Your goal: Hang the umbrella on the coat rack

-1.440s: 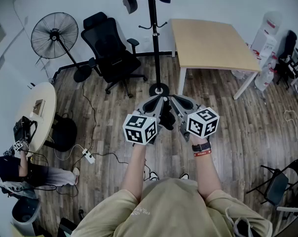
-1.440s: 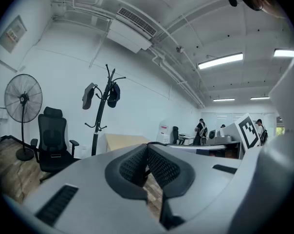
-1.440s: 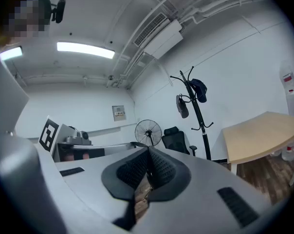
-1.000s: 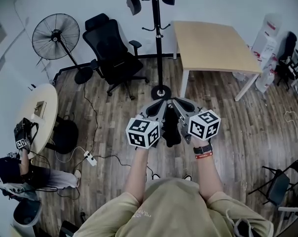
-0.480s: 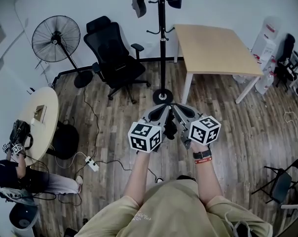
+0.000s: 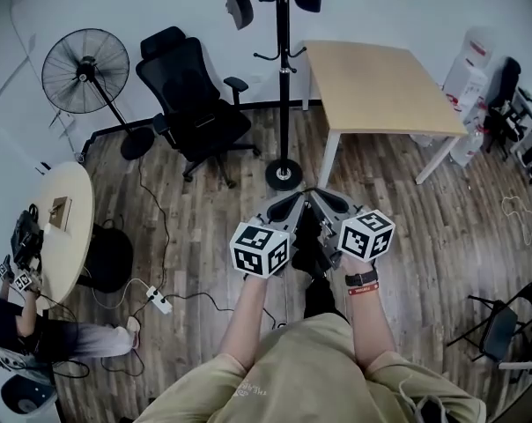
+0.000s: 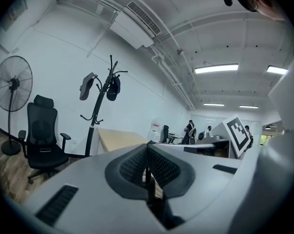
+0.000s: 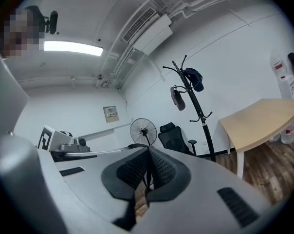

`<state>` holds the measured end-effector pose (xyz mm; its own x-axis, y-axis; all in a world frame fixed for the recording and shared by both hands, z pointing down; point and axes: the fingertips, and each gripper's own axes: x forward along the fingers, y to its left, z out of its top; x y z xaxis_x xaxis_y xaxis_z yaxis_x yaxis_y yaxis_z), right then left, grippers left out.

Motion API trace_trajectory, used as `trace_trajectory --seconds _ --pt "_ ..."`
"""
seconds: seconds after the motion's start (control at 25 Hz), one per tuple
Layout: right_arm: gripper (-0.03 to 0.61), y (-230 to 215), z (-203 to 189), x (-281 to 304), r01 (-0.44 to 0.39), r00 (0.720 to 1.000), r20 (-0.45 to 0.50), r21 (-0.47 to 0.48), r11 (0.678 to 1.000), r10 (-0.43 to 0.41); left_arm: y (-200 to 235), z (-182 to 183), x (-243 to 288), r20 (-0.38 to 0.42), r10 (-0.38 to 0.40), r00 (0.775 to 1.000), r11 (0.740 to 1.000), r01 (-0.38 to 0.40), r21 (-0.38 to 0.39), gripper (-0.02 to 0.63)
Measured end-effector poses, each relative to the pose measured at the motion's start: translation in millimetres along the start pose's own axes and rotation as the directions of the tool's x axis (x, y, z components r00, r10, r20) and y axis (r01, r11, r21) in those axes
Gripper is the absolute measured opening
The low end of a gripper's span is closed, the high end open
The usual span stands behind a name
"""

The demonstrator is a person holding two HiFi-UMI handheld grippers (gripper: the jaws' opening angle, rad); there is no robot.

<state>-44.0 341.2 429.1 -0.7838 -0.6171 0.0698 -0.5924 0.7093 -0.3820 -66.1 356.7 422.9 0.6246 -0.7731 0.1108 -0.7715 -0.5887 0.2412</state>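
Head view: left gripper (image 6: 288, 205) and right gripper (image 6: 326, 203), held side by side, jaw tips angled toward each other.

- Item 1: umbrella (image 6: 308, 236), dark, folded. It sits between the two grippers and drops below their jaws. Its long axis appears to run down toward the floor, foreshortened from above. The lower end merges with a dark shape beneath and cannot be told apart from it.
- Left gripper view: left gripper (image 7: 148, 147), pads pressed together on a thin dark strip (image 7: 148, 184) running upright between them.
- Right gripper view: right gripper (image 8: 148, 152), pads likewise closed on a thin dark strand (image 8: 147, 177).
- Item 2: coat rack (image 6: 284, 77), upright, straight ahead of both grippers and well apart from them. Dark items hang at its top.
- Ahead and left of the left gripper: office chair (image 6: 195, 104), with a standing fan (image 6: 85, 60) further left.
- Ahead and right of the right gripper: wooden table (image 6: 372, 82).
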Motion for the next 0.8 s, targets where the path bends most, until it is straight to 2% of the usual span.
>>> trace_trajectory --seconds 0.24,0.48,0.64,0.8 --pt "0.014 -59.7 30.1 59.2 -0.055 0.998 0.024 0.016 0.998 0.055 44.8 22.5 65.2 0.032 0.003 0.999 1.0 -0.004 0.019 0.023" --pt "0.014 -139.9 72.0 131.3 -0.11 0.994 0.008 0.029 0.994 0.109 124.1 46.8 152.8 0.007 0.133 0.991 0.99 -0.133 0.052 0.023" --pt "0.014 -184.8 99.2 176.6 -0.158 0.987 -0.016 0.027 0.987 0.158 173.8 72.6 205.9 0.033 0.175 0.984 0.985 -0.175 -0.005 0.023" --pt "0.014 -224.2 128.6 219.0 -0.198 0.98 -0.029 0.032 0.98 0.198 213.7 99.8 253.5 0.048 0.207 0.977 0.978 -0.205 -0.03 0.023"
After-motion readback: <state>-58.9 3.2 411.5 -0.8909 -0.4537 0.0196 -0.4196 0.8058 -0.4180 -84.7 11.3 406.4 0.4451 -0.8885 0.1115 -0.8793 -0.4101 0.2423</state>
